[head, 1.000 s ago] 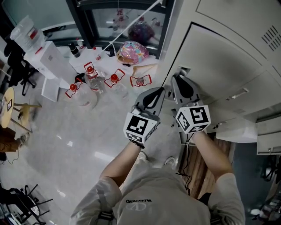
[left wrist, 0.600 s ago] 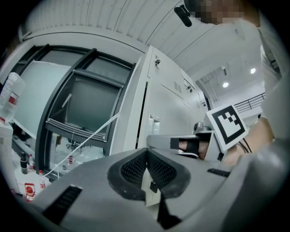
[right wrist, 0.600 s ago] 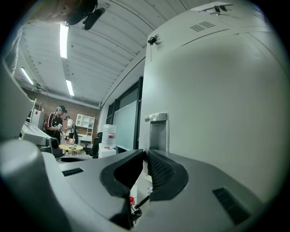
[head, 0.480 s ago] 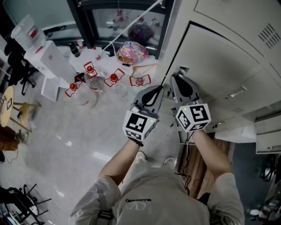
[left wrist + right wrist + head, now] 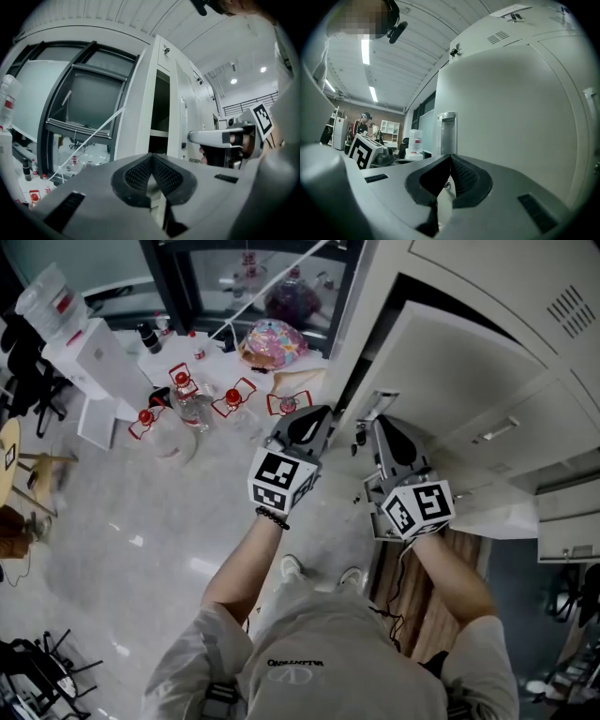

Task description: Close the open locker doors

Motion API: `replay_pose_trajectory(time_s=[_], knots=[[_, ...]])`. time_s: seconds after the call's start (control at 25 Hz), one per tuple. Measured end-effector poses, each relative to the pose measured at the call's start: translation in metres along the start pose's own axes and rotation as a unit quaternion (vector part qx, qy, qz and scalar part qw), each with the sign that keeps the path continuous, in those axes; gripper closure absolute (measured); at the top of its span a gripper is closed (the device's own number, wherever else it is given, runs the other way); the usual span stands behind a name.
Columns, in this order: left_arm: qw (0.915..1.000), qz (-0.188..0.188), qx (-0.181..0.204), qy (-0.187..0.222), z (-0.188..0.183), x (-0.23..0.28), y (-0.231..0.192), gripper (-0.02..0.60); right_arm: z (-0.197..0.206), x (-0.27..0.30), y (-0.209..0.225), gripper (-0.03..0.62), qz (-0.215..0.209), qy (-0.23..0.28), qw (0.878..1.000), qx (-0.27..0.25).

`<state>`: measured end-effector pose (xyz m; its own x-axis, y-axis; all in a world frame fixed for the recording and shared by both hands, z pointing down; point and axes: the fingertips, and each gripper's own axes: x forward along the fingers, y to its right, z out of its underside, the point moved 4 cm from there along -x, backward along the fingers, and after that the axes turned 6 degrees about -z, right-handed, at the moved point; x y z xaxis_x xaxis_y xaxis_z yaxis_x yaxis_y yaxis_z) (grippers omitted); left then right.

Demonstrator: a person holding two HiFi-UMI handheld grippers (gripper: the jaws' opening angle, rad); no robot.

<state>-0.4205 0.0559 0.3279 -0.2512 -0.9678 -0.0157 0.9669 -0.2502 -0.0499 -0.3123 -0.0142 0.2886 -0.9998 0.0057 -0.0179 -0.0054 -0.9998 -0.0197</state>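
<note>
Presently on hand, item by item.

Left gripper [image 5: 317,415]: mine. The jaws are pressed fully together with the pads meeting and nothing held. It points level at the locker bank [image 5: 487,268], toward the dark open compartment [image 5: 159,112].

Right gripper [image 5: 379,423]: mine. The jaws have just been closing and now meet, with nothing gripped between them. A small metal glint [image 5: 446,185] shows below the pads, too small to name. I judge that it lies beyond them on the door, not in them.

Open locker door [image 5: 469,362]: a pale panel swung out from the bank, long axis upright, free edge turned toward my grippers. That edge carries a latch plate [image 5: 446,129], which stands straight ahead of my right gripper and near its tips.

Governing relation: the door's outer face lies ahead and to the right of my right gripper and fills most of that gripper's view. The compartment it belongs to lies on the other side of the panel, where my left gripper looks in. The right gripper is the nearer of the two to the panel. The left sits just beside it, off the free edge and apart from the door.

Judgement: closing the door calls for a sideways push with the closed right jaws against the outer face near the latch edge, with the left gripper kept out of the gap.
</note>
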Motion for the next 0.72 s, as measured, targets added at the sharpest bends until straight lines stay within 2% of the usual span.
replay_pose_trajectory(time_s=[0.2,0.36,0.48,0.72], knots=[[1.0,0.002,0.003,0.005,-0.006,0.004,0.004,0.586,-0.008,-0.006,-0.005,0.583,-0.014,0.012,0.999,-0.029],[0.9997,-0.015,-0.002,0.017,-0.009,-0.004,0.01,0.586,-0.004,0.0,-0.009,0.583,-0.015,-0.009,0.999,-0.045],[0.9995,-0.022,-0.014,0.016,-0.006,-0.007,0.015,0.586,0.003,0.01,0.001,0.583,0.001,-0.032,0.999,-0.028],[0.9994,-0.029,-0.016,0.004,0.005,-0.016,0.015,0.586,0.007,0.022,0.018,0.583,0.024,-0.04,0.999,-0.007]])
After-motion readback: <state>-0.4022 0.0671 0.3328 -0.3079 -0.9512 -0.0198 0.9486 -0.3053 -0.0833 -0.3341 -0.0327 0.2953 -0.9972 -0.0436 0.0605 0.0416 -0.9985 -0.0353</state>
